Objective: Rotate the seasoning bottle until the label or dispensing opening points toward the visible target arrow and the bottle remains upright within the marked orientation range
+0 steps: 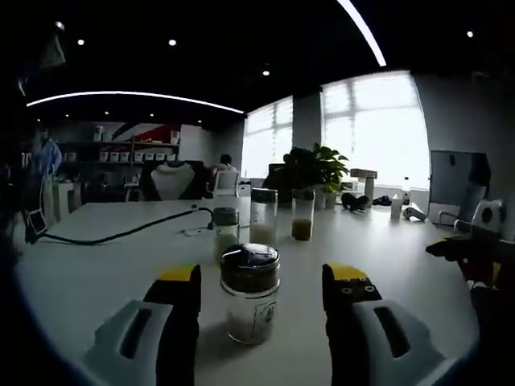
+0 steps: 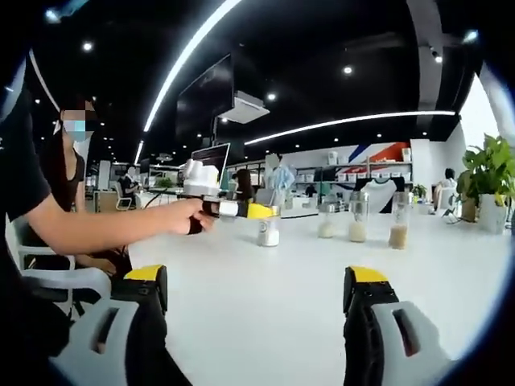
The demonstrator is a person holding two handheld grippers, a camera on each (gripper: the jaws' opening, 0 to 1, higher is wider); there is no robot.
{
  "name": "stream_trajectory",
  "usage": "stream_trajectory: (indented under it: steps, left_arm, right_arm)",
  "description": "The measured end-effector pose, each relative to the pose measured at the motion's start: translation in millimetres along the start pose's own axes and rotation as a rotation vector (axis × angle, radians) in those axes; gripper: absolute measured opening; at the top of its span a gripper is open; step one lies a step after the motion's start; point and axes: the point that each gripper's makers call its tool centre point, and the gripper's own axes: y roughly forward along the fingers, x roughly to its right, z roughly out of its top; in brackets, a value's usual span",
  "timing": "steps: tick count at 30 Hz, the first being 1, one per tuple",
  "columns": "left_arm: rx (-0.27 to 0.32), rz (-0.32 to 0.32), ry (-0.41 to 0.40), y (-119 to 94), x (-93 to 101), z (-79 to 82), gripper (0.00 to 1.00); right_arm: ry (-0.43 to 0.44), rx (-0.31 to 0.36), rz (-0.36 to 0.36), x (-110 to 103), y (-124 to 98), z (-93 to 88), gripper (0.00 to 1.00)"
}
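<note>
**Glass shaker sitting between wide jaws, nothing gripped yet**

Glass seasoning bottle [image 1: 250, 293] with a dark cap is standing upright on the white desk [image 1: 96, 273], right between the left gripper [image 1: 261, 293] jaws, which are gaping wide with clear gaps on both sides. In the right gripper view, that same gripper is reaching in from the left, held in a person's hand [image 2: 187, 215], with the bottle at its tip.

I'd be closing slowly and evenly on the glass body below the cap, then twisting about the vertical so it isn't tipping. The right gripper [image 2: 256, 291] is hanging open over bare desk, holding nothing.

Hard to read: I can't make out any target arrow or marked range, and the label and the holes in the cap are too small to tell where they're facing. Three more jars [image 1: 263, 215] are standing behind.
</note>
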Motion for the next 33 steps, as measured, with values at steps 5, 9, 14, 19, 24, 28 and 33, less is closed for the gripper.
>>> stream_trajectory:
  steps: [5,9,14,19,24,28,33]
  left_arm:
    - [-0.018,0.039,0.004,-17,10.8,-0.5,0.78]
    - [0.038,0.050,-0.010,-34,27.4,6.8,0.83]
    - [0.042,0.065,-0.012,-52,40.0,0.1,0.95]
    - [0.003,0.072,-0.014,-62,44.9,-12.2,1.00]
    - [-0.004,0.093,0.044,-72,50.3,-15.9,1.00]
    - [-0.028,0.114,0.076,-83,58.4,-22.2,1.00]
    - [-0.033,0.126,0.101,-96,68.3,-27.5,1.00]
  right_arm:
    - [-0.032,-0.035,-0.037,16,4,0.0,0.86]
    - [-0.037,-0.035,-0.058,31,11,3.9,0.86]
    - [-0.030,-0.047,-0.114,53,21,8.3,0.90]
    - [-0.043,-0.058,-0.083,55,34,8.9,0.85]
    - [-0.119,-0.084,-0.088,61,43,1.8,0.83]
    - [-0.100,-0.069,-0.081,65,47,2.6,0.82]
    - [-0.102,-0.029,-0.084,71,55,8.3,0.78]
